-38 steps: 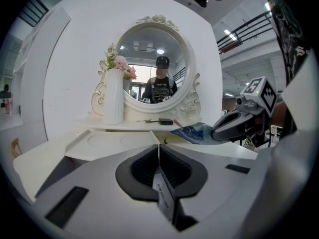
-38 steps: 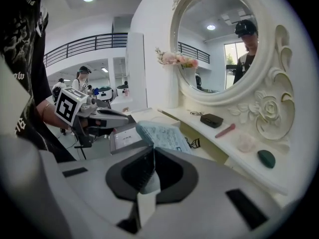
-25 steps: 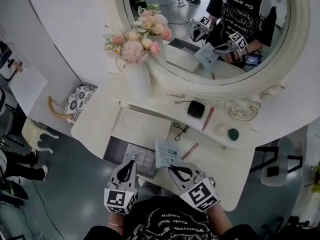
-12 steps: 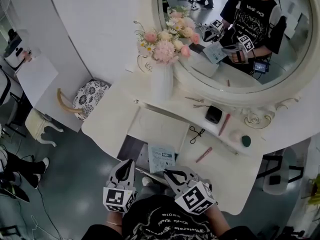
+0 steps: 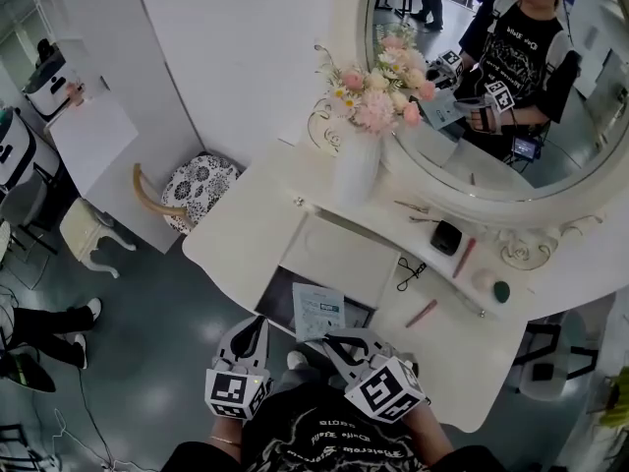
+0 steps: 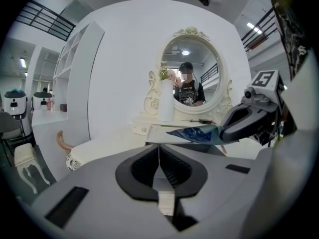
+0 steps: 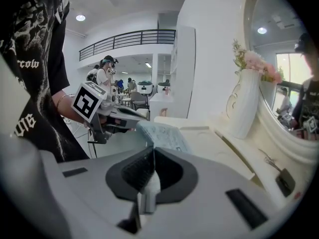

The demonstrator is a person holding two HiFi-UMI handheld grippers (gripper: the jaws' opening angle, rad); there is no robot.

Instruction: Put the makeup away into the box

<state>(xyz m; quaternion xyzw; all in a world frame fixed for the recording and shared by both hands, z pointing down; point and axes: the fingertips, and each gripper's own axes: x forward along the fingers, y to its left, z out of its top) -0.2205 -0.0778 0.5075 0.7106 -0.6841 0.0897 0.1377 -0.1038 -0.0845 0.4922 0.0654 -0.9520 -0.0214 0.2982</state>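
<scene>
My right gripper [image 5: 332, 341] was clamped on the pale blue sachet [image 5: 317, 311], held over the open drawer [image 5: 278, 299] of the dressing table [image 5: 246, 234]; I couldn't make out the drawer's contents. The sachet's print was too small to read. My left gripper [image 5: 257, 323] had its jaws together, empty. A white vase [image 5: 357, 170] held pink flowers [image 5: 378, 96].

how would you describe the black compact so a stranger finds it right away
Start at the oval mirror on the white vanity. On the ledge under its frame, right of the flower vase, lies the black compact. It is the only dark squarish thing there; its neighbour is a thin pink stick.
</scene>
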